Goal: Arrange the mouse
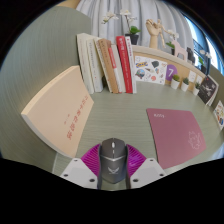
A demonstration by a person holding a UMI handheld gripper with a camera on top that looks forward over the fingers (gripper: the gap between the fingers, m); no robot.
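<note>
Fingers (113, 168) are seen pinching the mouse (113, 158), their pink pads pressed to its flanks so that it is carried just above the surface (120, 115). Beyond it, a cream book (62, 112) is laid flat to one side and books (105, 62) are stood upright behind. A pink mat (176, 135) is laid to the other side, judged the likely spot for the mouse.

We find no text we can read. The cream book (62, 112) lying on the desk (120, 115) carries small red marks, the pink mouse pad (176, 135) a faint mark at its corner, the cards (150, 70) beyond some print; all too small.
</note>
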